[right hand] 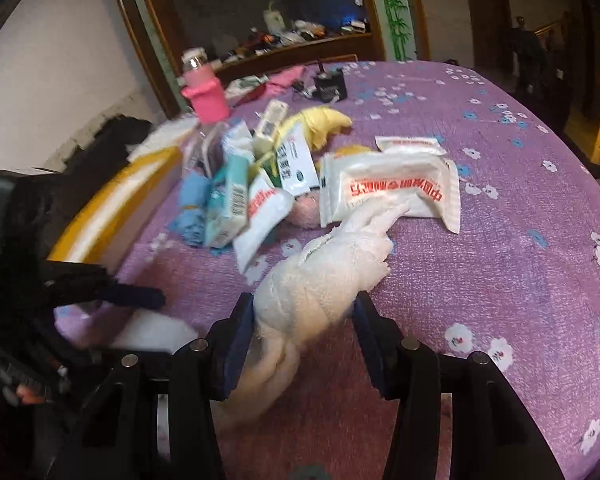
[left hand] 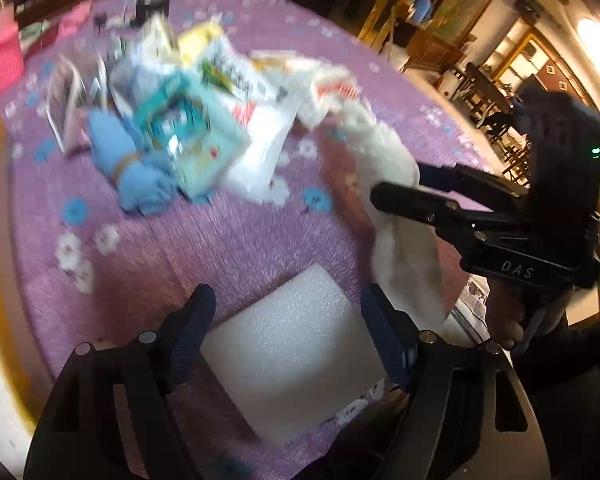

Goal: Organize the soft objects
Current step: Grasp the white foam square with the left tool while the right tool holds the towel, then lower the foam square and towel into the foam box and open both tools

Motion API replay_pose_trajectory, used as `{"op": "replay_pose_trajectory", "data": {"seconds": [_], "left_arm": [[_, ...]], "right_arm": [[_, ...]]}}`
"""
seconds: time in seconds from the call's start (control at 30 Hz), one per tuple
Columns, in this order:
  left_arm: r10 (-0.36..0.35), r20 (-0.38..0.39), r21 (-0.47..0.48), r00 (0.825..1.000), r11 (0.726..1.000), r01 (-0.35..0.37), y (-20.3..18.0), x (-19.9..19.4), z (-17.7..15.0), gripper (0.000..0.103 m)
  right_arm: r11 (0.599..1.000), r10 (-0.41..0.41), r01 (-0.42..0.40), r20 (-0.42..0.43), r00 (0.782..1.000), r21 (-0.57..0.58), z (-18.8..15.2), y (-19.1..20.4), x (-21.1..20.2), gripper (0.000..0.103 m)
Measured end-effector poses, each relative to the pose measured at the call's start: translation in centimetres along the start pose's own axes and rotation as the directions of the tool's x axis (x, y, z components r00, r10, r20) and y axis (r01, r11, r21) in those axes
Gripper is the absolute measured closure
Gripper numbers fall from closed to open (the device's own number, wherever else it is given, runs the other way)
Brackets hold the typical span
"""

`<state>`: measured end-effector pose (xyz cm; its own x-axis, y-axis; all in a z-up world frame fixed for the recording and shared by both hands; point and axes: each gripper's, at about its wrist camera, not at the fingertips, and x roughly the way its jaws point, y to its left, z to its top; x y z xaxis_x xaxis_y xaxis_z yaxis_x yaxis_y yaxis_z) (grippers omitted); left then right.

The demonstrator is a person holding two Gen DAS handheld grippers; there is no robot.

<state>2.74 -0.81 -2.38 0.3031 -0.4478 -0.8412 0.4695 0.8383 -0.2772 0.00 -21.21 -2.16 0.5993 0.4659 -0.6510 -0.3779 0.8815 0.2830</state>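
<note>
A white towel (right hand: 320, 284) lies rolled between the fingers of my right gripper (right hand: 300, 312), which is shut on it; its far end rests on the purple tablecloth (right hand: 500, 200). In the left wrist view the right gripper (left hand: 396, 184) holds the same towel (left hand: 384, 152) at the right. My left gripper (left hand: 288, 304) is open, with a white foam block (left hand: 296, 352) lying between its fingers on the cloth. A pile of soft things sits further back: a blue cloth (left hand: 128, 164), a yellow cloth (right hand: 324, 124), white packets (right hand: 392, 188).
A pink basket (left hand: 0, 56) stands at the table's far left. A pink-sleeved bottle (right hand: 204, 88) and a black box (right hand: 332, 84) stand at the back. A yellow-edged board (right hand: 116, 208) lies along the table's left side. The left gripper (right hand: 132, 296) shows at the left.
</note>
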Motion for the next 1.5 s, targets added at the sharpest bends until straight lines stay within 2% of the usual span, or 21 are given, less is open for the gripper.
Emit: {"op": "replay_pose_trajectory", "data": {"seconds": [0.07, 0.17, 0.23, 0.3, 0.37, 0.4, 0.47, 0.5, 0.6, 0.63, 0.67, 0.77, 0.83, 0.87, 0.93, 1.0, 1.07, 1.27, 1.37, 1.43, 1.5], "left_arm": [[0.003, 0.026, 0.020, 1.000, 1.000, -0.003, -0.2, -1.1, -0.5, 0.027], [0.000, 0.059, 0.089, 0.998, 0.996, -0.005, -0.9, -1.6, -0.9, 0.021], [-0.010, 0.048, 0.104, 0.999, 0.995, 0.005, -1.2, -0.9, -1.0, 0.021], [-0.012, 0.028, 0.064, 1.000, 0.998, 0.010, -2.1, 0.1, -0.2, 0.021], [-0.048, 0.062, -0.011, 0.997, 0.999, 0.048, -1.9, 0.0, -0.2, 0.021], [-0.025, 0.061, -0.023, 0.998, 0.999, 0.026, -2.2, 0.5, -0.3, 0.021], [0.105, 0.048, -0.019, 0.993, 0.994, -0.104, -3.1, 1.2, -0.4, 0.022], [0.127, 0.056, -0.041, 0.990, 0.991, -0.125, -3.1, 1.4, -0.1, 0.022], [0.064, 0.100, -0.178, 0.993, 0.983, -0.045, -2.4, 0.2, 0.6, 0.022], [0.105, 0.099, -0.199, 0.990, 0.976, -0.083, -2.7, -0.6, 0.7, 0.022], [0.150, 0.076, -0.203, 0.986, 0.970, -0.132, -3.2, -1.2, 0.5, 0.022], [0.131, 0.021, -0.197, 0.991, 0.972, -0.125, -4.6, -0.9, -0.3, 0.021], [0.180, -0.066, -0.204, 0.981, 0.960, -0.190, -5.0, 0.7, -0.5, 0.021], [0.219, -0.083, -0.213, 0.972, 0.949, -0.232, -5.0, 1.4, -0.8, 0.022], [0.251, -0.062, -0.198, 0.966, 0.946, -0.258, -5.7, 2.0, -1.1, 0.021], [0.262, -0.085, -0.162, 0.961, 0.948, -0.273, -6.4, 2.8, -1.1, 0.021], [0.317, -0.066, -0.132, 0.946, 0.937, -0.323, -6.8, 3.2, -1.1, 0.021], [0.250, 0.004, -0.233, 0.968, 0.942, -0.243, -4.6, 2.6, -1.3, 0.025], [0.195, 0.053, -0.260, 0.979, 0.950, -0.175, -4.4, 1.5, -1.4, 0.026], [0.169, 0.106, -0.280, 0.980, 0.951, -0.133, -4.2, -0.3, -1.8, 0.026], [0.150, 0.182, -0.318, 0.972, 0.944, -0.086, -3.5, -2.8, -1.8, 0.026]], "right_arm": [[1.000, 0.024, -0.024, 0.010, 1.000, 0.003, -0.2, -0.4, -0.9, 0.054], [1.000, 0.012, -0.012, 0.003, 1.000, -0.009, -0.4, -0.1, -0.6, 0.054], [1.000, 0.016, -0.017, -0.010, 1.000, -0.008, -0.3, 0.3, 0.0, 0.054], [1.000, 0.021, -0.021, -0.011, 1.000, -0.017, -0.3, 0.7, 0.0, 0.054], [1.000, 0.013, -0.013, -0.008, 1.000, -0.015, -0.2, 0.9, -0.1, 0.054], [1.000, 0.017, -0.017, -0.006, 1.000, -0.014, -0.2, 0.9, -0.1, 0.054], [1.000, 0.005, -0.006, -0.007, 1.000, -0.006, -0.2, 1.0, 0.3, 0.054], [1.000, 0.002, -0.002, -0.008, 1.000, -0.002, -0.2, 1.0, 0.4, 0.054], [1.000, -0.008, 0.008, -0.017, 1.000, 0.009, -0.2, 1.0, 0.6, 0.054], [1.000, -0.007, 0.007, -0.009, 1.000, 0.009, -0.2, 0.9, 0.3, 0.054], [1.000, -0.011, 0.011, 0.001, 1.000, 0.007, -0.3, 0.8, 0.0, 0.054], [0.999, -0.032, 0.031, 0.026, 0.999, 0.020, -0.3, 0.3, -0.8, 0.054], [0.999, -0.035, 0.034, 0.034, 0.999, 0.043, -0.2, -0.2, -0.9, 0.054], [0.998, -0.033, 0.031, 0.028, 0.999, 0.056, -0.2, -0.5, -0.7, 0.054], [0.998, -0.015, 0.014, 0.020, 1.000, 0.066, -0.3, -0.6, -0.5, 0.054], [0.998, -0.012, 0.010, 0.029, 1.000, 0.064, -0.7, -0.6, -0.7, 0.054], [0.998, -0.015, 0.013, 0.030, 0.999, 0.058, -0.8, -0.7, -0.8, 0.054], [0.999, 0.000, -0.002, 0.046, 0.999, 0.053, -1.2, -0.8, -1.4, 0.054], [0.998, 0.004, -0.006, 0.031, 0.999, 0.063, -1.3, -1.1, -1.3, 0.054], [0.998, 0.011, -0.014, 0.046, 0.999, 0.066, -1.1, -1.1, -1.8, 0.054], [0.998, 0.012, -0.016, 0.069, 0.998, 0.061, -0.8, -0.9, -2.4, 0.054]]}}
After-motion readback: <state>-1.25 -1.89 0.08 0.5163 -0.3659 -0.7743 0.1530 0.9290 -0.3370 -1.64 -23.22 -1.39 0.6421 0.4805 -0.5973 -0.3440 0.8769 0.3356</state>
